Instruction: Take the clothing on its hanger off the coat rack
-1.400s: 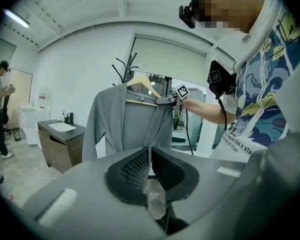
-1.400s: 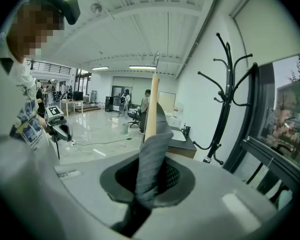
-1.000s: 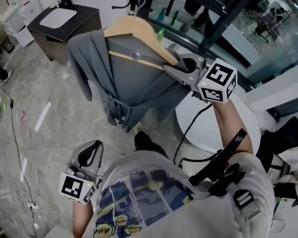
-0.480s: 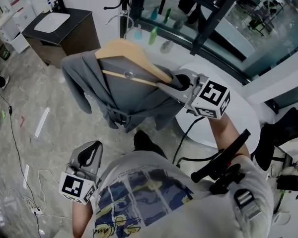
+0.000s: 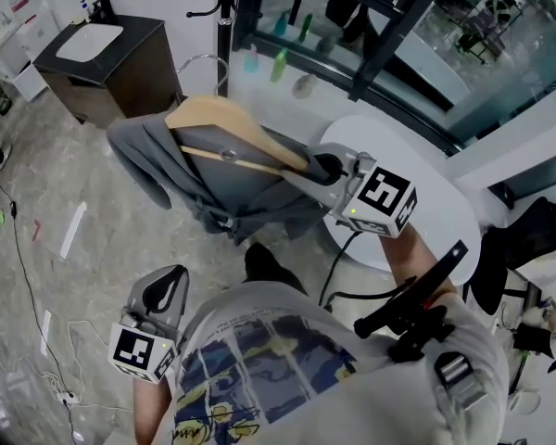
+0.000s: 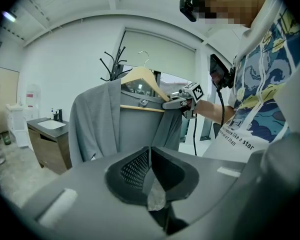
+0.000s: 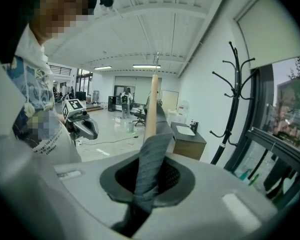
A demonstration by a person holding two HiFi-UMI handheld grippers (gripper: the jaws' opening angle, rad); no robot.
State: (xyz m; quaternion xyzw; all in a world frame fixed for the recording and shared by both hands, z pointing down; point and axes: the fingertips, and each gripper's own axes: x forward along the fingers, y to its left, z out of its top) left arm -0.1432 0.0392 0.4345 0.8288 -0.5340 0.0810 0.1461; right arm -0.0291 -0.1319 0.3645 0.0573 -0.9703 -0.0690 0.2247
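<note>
A grey garment (image 5: 232,188) hangs on a wooden hanger (image 5: 227,123) whose metal hook (image 5: 196,60) is free of the black coat rack (image 5: 224,12). My right gripper (image 5: 321,167) is shut on the hanger's right end through the grey cloth; in the right gripper view the cloth (image 7: 151,166) and the wooden arm (image 7: 151,109) rise from between the jaws. My left gripper (image 5: 167,290) stays low at the person's left side, shut with nothing in it. From the left gripper (image 6: 150,160) view the garment (image 6: 135,129) hangs ahead, with the rack (image 6: 112,66) behind it.
A dark cabinet with a white basin (image 5: 111,49) stands to the left of the rack. A round white table (image 5: 435,207) lies under my right arm. Bottles (image 5: 278,63) line the window ledge. Cables (image 5: 23,239) trail over the marble floor, and a black chair (image 5: 528,239) is at the right.
My right gripper has carried the hanger and garment downward and away from the coat rack, toward the person. The left gripper has stayed in place.
</note>
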